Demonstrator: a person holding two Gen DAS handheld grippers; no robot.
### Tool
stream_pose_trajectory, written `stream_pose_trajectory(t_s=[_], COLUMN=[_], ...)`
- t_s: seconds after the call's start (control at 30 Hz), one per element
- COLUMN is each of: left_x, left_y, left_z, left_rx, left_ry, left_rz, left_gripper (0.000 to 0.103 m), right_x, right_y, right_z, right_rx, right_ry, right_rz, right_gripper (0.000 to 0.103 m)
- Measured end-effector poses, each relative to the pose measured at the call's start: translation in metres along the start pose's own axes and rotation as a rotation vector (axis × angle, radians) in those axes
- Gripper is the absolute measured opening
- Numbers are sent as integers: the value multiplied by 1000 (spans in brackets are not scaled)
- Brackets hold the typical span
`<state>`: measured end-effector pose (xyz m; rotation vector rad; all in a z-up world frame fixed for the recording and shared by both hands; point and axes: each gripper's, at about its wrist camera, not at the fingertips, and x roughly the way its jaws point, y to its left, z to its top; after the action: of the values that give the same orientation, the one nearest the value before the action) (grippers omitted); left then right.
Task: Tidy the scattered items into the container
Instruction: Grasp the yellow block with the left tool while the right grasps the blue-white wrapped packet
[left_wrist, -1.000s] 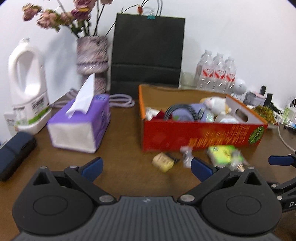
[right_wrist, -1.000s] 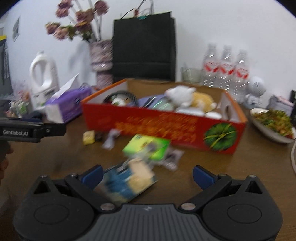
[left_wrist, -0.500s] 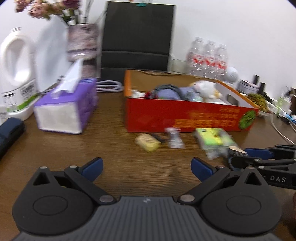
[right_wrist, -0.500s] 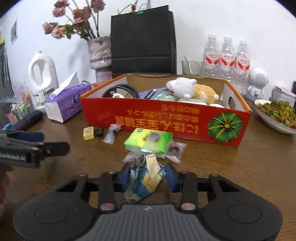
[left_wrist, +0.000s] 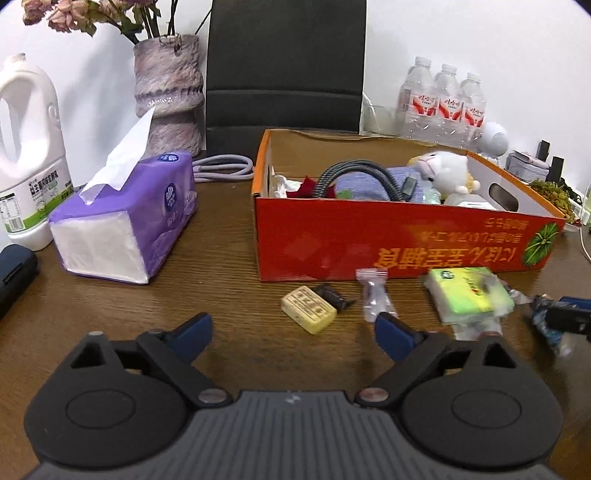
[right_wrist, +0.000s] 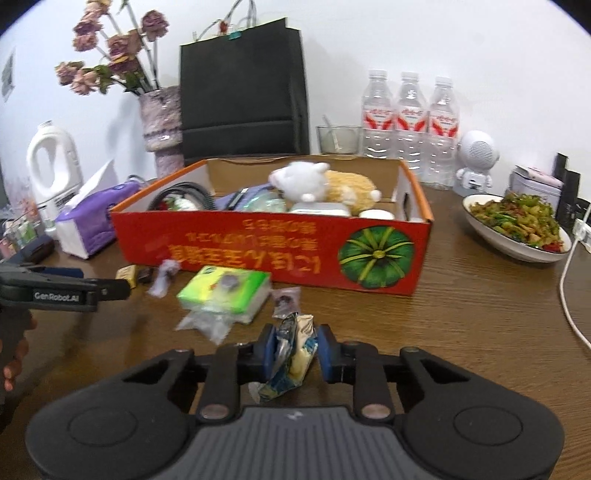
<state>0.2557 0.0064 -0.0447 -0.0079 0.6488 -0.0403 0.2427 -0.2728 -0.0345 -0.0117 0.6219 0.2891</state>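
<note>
Right tool (right_wrist: 294, 350) clenched on crumpled blue-and-yellow snack packet (right_wrist: 291, 360); left tool (left_wrist: 293, 332) spread wide, grasping nothing

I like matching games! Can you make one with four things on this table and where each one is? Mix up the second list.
Things:
1. plush toy
2. snack packet
3. tissue pack
4. bowl of food

Places:
A. left of the red box, on the table
B. inside the red box
C. right of the red box, on the table
D. clamped in the right gripper

Pairs: 1-B, 2-D, 3-A, 4-C
</note>
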Motion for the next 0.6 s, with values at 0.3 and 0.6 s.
stream_pose_trajectory(t_s=[0.3, 0.6], left_x=[17, 7], left_y=[8, 10], left_z=[8, 4], left_rx=[95, 114], left_ry=[10, -35], left_rz=[-91, -117], left_gripper=[54, 36], right_x=[4, -3], right_y=[-4, 0], right_z=[0, -4], right_rx=[13, 3], right_ry=[-13, -32], right_rz=[-35, -49], right_gripper=[23, 22])
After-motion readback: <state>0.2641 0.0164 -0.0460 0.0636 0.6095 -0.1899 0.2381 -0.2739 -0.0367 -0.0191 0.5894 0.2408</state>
